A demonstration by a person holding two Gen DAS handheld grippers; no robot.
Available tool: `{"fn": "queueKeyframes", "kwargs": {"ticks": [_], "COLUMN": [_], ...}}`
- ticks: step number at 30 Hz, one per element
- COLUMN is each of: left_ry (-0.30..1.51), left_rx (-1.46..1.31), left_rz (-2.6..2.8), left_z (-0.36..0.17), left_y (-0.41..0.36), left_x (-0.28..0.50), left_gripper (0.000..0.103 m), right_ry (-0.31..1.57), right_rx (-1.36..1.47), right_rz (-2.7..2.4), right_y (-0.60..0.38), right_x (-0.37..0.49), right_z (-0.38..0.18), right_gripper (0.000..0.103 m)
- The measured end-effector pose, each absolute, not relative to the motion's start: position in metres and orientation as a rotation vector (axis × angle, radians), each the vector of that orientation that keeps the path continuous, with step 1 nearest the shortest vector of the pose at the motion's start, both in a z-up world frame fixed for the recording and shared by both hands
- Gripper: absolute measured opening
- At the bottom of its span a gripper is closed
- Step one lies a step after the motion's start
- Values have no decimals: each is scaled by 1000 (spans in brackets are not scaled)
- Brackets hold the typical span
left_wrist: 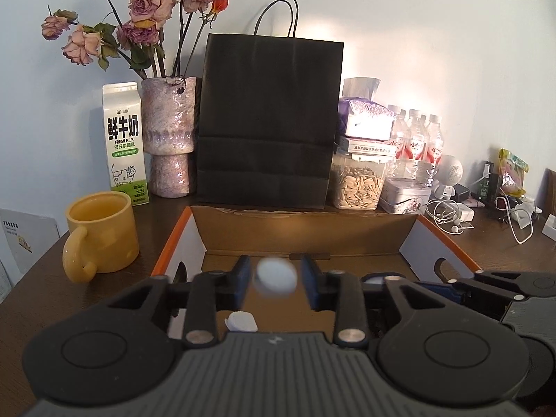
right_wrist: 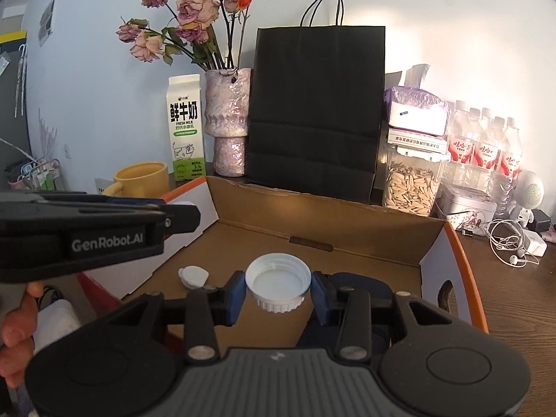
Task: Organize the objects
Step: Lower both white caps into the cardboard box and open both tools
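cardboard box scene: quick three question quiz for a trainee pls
1. True or false: the yellow mug stands inside the cardboard box.
2. What stands directly behind the box? A black paper bag, B milk carton, C water bottles.
3. Fill in: the white bottle cap sits between the fingers of the ___ gripper.
Key: 1 false; 2 A; 3 right gripper.

left tool (left_wrist: 275,279): black linkage arms, blue fingers (left_wrist: 243,278), grey ribbed housing, silver pivot screws, two round black caps
right tool (right_wrist: 278,293): same build, with blue pads (right_wrist: 234,293) on black carriers and a small white mark on the grey housing
left tool, side: white "GenRobot.AI" lettering on black
hand (right_wrist: 15,330): bare fingers, no sleeve seen
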State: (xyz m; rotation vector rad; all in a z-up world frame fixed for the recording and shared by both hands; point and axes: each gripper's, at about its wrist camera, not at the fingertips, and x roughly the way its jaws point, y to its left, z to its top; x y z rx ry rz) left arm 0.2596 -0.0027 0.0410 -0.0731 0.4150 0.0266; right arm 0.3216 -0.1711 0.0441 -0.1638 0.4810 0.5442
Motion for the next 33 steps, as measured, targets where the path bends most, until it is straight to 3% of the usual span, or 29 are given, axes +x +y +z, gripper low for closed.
{"fn": "queueKeyframes", "kwargs": {"ticks": [1,2,3,8,33], "left_ry": [408,395,378,353,290], "left_rx": [-75,-73,-68,-72,-103], "left_rz": [33,43,54,60,44], "left_z": [42,43,45,50,62], "left_y": [-3,-3,-4,-4,5], "left_x": [258,256,253,247,204], "left_gripper": [70,90,102,103,103], "right_ry": [474,466,459,444,345], "right_rx": [-169,-172,-169,-153,-115], "right_rz": [535,527,521,510,493], "right_y": [-171,-172,-173,-177,-206], "right_x": [320,319,318,315,266], "right_z": [45,46,46,50,64], "right_gripper": [64,79,92,101,103]}}
